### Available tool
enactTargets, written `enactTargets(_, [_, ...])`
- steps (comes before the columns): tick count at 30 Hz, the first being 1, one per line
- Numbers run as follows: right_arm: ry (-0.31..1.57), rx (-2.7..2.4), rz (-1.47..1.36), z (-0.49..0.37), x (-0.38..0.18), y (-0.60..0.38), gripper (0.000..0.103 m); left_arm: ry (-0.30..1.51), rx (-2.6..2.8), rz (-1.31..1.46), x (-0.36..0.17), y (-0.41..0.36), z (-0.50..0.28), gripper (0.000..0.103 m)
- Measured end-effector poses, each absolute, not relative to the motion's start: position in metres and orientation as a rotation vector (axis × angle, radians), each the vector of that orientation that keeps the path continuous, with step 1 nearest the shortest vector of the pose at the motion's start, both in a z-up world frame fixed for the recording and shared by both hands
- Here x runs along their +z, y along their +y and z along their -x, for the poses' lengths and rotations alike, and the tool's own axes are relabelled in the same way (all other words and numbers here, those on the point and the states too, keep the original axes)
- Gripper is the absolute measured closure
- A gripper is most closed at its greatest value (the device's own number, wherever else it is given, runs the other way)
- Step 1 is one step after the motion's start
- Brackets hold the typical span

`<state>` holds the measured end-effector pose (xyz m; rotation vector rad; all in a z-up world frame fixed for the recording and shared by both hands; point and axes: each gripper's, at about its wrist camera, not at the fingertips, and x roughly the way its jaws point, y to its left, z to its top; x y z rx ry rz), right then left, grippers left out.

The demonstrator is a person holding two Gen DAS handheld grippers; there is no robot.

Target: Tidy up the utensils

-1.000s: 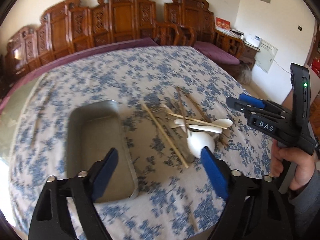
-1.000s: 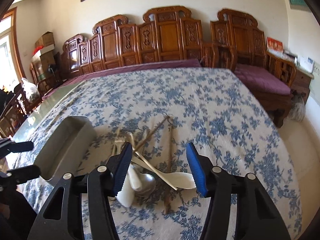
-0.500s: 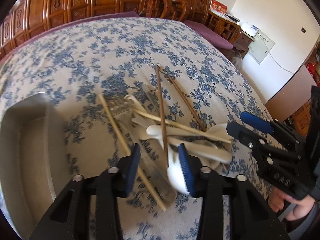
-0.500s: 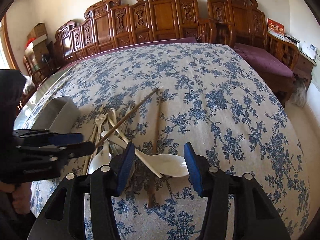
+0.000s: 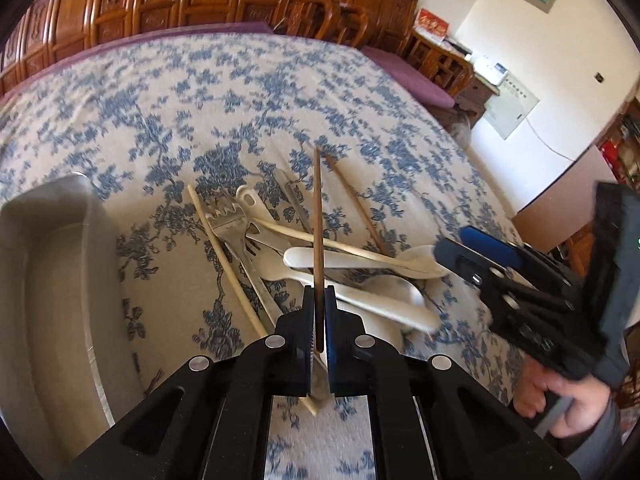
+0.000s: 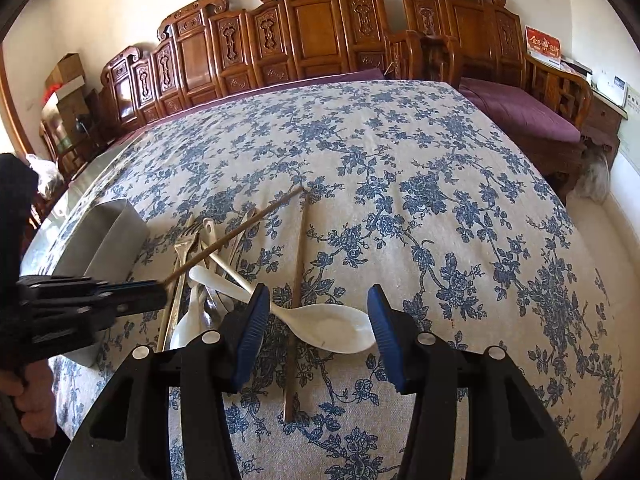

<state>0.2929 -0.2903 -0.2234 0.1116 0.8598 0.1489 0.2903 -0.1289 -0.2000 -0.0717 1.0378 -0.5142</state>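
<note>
Between the left gripper [image 5: 319, 300] pads: a clamped dark chopstick [image 5: 317, 216].

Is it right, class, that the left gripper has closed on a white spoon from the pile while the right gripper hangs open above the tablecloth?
Not quite. The left gripper is shut on a dark wooden chopstick, not a white spoon; the left wrist view shows the stick pinched between its pads. The rest holds: the right gripper hangs open above the tablecloth.
</note>
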Motion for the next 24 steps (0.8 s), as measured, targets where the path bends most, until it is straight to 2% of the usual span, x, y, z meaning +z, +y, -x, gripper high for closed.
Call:
enactTargets(11, [0.875, 0.181, -0.099, -0.295, -0.228, -0.283, 0.055, 0.862, -0.513, -0.032, -0.162, -0.124, -0.253, 0.1])
enactTargets(24, [0.848, 0.264, -0.113, -0.29, -0.216, -0.266, 0.058, 0.798, -0.486, -0.012, -0.153, -0.104, -0.256, 0.1])
